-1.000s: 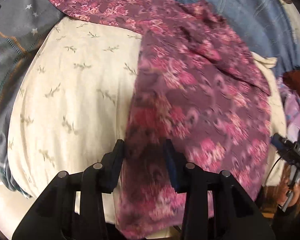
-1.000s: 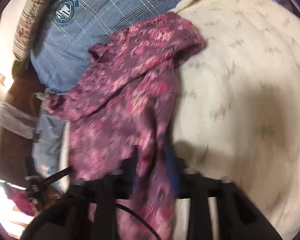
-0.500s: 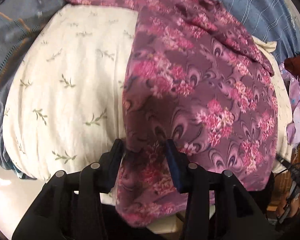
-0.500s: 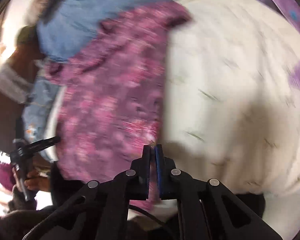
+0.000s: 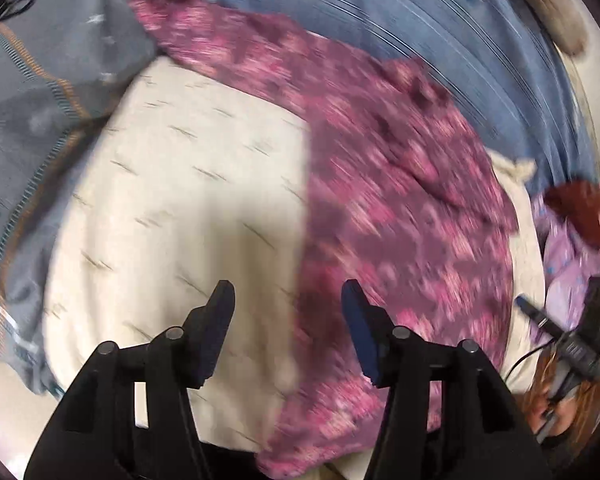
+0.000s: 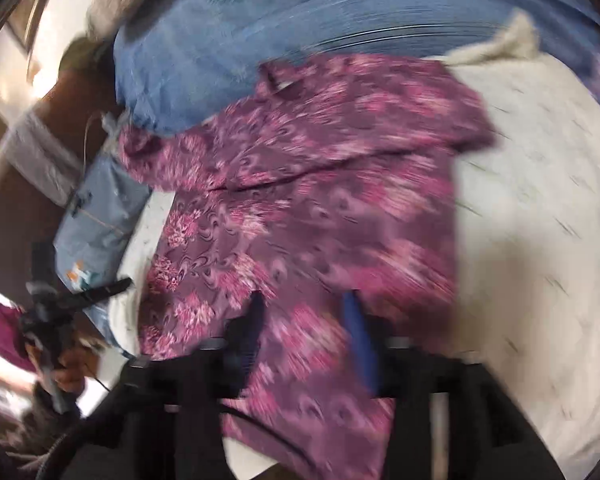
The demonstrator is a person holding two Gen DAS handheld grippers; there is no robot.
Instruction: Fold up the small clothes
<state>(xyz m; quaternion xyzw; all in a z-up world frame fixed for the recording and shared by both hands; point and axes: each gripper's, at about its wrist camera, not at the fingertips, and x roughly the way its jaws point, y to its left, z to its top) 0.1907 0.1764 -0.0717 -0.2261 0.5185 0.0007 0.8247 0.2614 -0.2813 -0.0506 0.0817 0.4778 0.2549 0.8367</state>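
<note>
A purple garment with pink flowers (image 5: 400,220) lies flat on a cream leaf-print cushion (image 5: 180,200), with its straight left edge down the cushion's middle. My left gripper (image 5: 288,320) hovers over that edge, jaws opening, and no cloth is pinched between its fingers (image 5: 220,320). In the right wrist view the same garment (image 6: 320,208) covers the left half of the cushion (image 6: 540,240). My right gripper (image 6: 304,328) hangs above the garment's near end, jaws opening and holding nothing. Both views are blurred by motion.
A blue checked cloth (image 5: 420,40) lies behind the cushion and a grey star-print fabric (image 5: 40,120) at its left. Lilac cloth (image 5: 568,256) sits at the right. A hand holds the other gripper (image 6: 60,308) at the left of the right wrist view.
Both grippers let go of the garment and drew back and up. The left jaws spread wider. The right jaws shut, then opened again. The garment now rests flat on the cushion.
</note>
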